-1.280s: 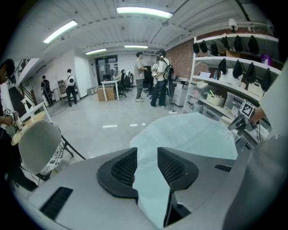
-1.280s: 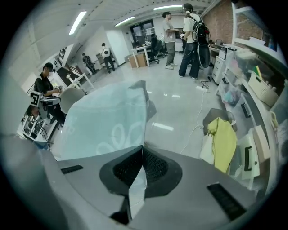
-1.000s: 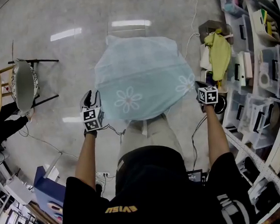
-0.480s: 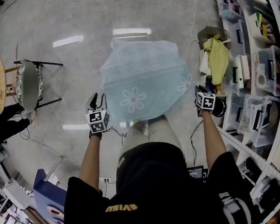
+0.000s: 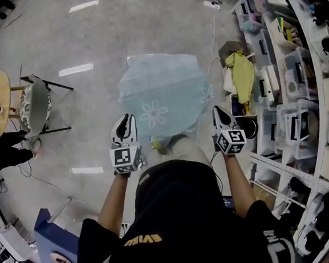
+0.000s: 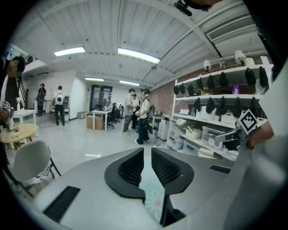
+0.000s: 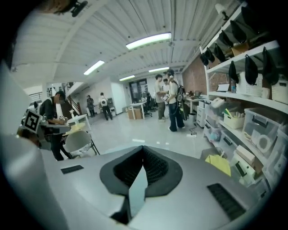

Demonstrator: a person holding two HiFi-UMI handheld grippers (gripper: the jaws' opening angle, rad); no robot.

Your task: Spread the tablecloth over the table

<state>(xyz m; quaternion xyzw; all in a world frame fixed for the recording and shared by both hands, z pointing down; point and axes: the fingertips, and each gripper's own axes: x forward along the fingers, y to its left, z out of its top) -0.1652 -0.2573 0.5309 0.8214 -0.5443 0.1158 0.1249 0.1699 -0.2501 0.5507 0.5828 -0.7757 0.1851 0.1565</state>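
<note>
Tablecloth (image 5: 161, 91) already drapes the worktop, so edge-straightening seems in hand. Right hand-held gripper (image 7: 143, 150) is clamped on the cloth, and left hand-held gripper (image 6: 147, 152) is closing with cloth between its jaws. Next needs an even tug.

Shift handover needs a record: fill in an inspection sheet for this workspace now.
Surface: table not visible under the tablecloth; pale glossy floor around it.
Job's things: light blue flowered tablecloth, near edge at the grippers.
Clutter: yellow cloth by the shelves; chair.
Grippers: left gripper closing, tablecloth between its fingers, gap at the tips; right gripper shut on the tablecloth.
Cables: white cable across the floor to a power strip.
Surroundings: shelves of bins at the person's right; people standing beyond.
</note>
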